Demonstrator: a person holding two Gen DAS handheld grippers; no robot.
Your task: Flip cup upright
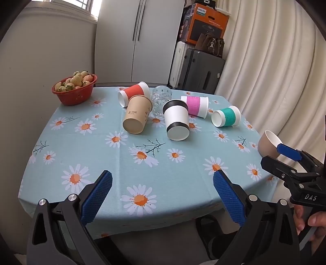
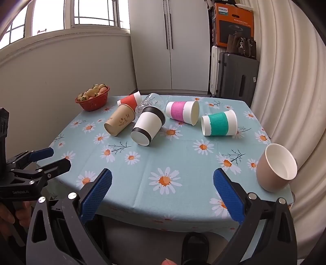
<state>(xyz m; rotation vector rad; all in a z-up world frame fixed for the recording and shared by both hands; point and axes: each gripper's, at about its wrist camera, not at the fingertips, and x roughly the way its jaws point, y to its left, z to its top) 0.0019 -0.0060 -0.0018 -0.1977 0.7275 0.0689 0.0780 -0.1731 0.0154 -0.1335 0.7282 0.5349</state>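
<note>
Blue-padded left gripper [image 1: 162, 181] and right gripper [image 2: 162, 180]: both spread wide, holding nothing, above daisy-print tablecloth [image 2: 183, 163]; brown ceramic cup [image 2: 275, 167] untouched.

Bright daylight, strong fisheye bending

We saw sun enter through the far-left window [image 2: 77, 14], blown out white; soft shadows lay under the cups, focus was sharp, and dark vignetting curved the edges.

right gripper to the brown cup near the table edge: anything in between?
Nothing visible. The right gripper is open at the near edge; only bare tablecloth lies between it and the brown cup, off to its right. The other cups lie farther back.
</note>
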